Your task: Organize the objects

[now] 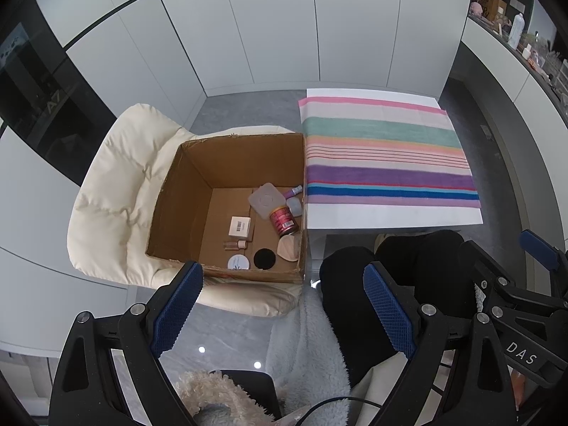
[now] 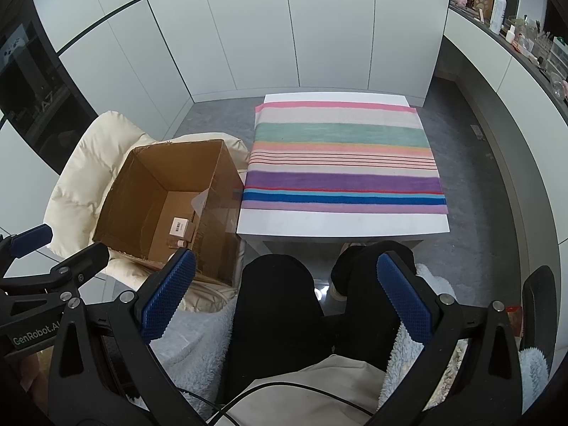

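Observation:
An open cardboard box stands on a cream padded chair, left of a white table. Inside lie several small items: a red can, a frosted square container, a white barcoded box, a black round disc, a white round lid, a beige pouch and a small bottle. My left gripper hovers open near the box's front edge, empty. My right gripper stands open above the person's black-clad knees, empty.
A striped towel covers the table top. White cabinet doors line the back. A cluttered counter runs along the right. A fluffy white blanket lies over the person's lap.

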Tool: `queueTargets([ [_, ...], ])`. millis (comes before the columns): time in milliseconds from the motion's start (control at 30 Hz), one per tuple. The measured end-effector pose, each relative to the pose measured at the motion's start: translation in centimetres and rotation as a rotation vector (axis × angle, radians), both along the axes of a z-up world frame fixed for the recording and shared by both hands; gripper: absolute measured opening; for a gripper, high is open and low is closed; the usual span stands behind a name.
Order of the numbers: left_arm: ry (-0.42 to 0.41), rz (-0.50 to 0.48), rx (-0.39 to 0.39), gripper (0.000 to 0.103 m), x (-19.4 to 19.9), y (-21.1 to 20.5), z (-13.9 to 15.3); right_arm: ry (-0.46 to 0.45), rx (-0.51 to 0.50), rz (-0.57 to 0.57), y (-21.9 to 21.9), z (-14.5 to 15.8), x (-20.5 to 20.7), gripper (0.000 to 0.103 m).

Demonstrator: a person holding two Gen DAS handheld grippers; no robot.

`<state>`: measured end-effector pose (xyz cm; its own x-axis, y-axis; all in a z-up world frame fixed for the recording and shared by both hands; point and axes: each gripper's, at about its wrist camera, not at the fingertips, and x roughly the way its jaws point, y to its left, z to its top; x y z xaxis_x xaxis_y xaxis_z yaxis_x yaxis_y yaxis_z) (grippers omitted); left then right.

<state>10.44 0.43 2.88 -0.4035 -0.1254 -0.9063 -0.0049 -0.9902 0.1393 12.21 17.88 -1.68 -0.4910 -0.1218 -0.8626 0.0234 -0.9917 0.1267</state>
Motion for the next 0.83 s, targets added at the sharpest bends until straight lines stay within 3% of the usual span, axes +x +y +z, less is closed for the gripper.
queueTargets([
  [833, -0.01, 0.002, 0.01, 0.093, -0.24, -0.12, -0.16, -0.004, 0.002, -0.003, 0.29, -0.15, -0.07, 0.103],
])
